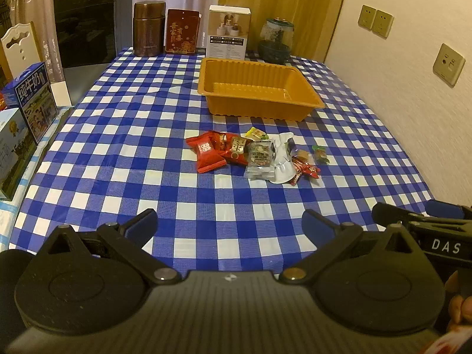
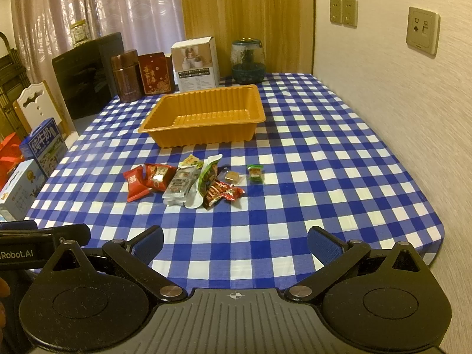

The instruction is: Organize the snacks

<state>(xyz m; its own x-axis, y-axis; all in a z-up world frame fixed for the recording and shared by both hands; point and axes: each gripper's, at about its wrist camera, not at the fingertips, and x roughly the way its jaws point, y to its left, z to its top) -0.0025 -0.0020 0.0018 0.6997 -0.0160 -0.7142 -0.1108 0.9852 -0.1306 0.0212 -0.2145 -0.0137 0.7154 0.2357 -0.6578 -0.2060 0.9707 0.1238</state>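
Left gripper [image 1: 229,222]: jaws spread wide, holding nothing, touching nothing, above the checked tablecloth [image 1: 118,159]. Right gripper [image 2: 235,240]: likewise wide open and empty. The two sit side by side — each visible at the edge of the other's view.

Ahead of both lies the snack pile [image 1: 253,155], loose wrapped pieces clustered together, one green candy [image 2: 255,173] slightly apart on the right. Beyond the pile stands the orange tray [image 2: 203,135], nothing in it. Past it — a brown canister [image 1: 149,28], boxes and a glass jar [image 1: 275,39].
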